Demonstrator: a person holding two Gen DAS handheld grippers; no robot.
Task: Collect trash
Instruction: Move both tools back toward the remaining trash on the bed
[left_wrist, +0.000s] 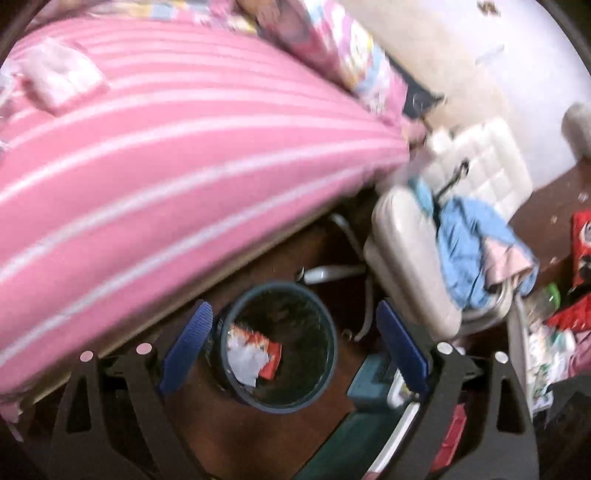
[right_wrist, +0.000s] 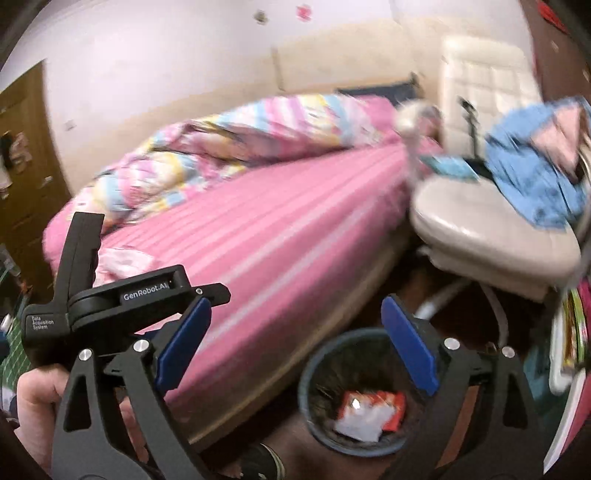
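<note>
Both grippers (left_wrist: 295, 339) (right_wrist: 295, 339) gape, seemingly empty; wrapper (left_wrist: 255, 352) lies in bin (left_wrist: 325, 314).

A bin (left_wrist: 280, 343) is seen on the floor (left_wrist: 317, 421), just beside the bed's edge, with the bed (left_wrist: 177, 155) at its 10 o'clock in the left wrist view. A wrapper (left_wrist: 255, 350) is lying in the bin. A chair (left_wrist: 410, 254) is placed at the bin's 2 o'clock, next to the bed's end, and clothes (left_wrist: 469, 243) are draped on its seat. A bundled quilt (right_wrist: 236, 147) is laid on the bed's far side, against the wall (right_wrist: 184, 55). More packets (left_wrist: 580, 251) are scattered at 3 o'clock, beyond the chair. A door (right_wrist: 22, 166) is found at 9 o'clock in the right wrist view.
</note>
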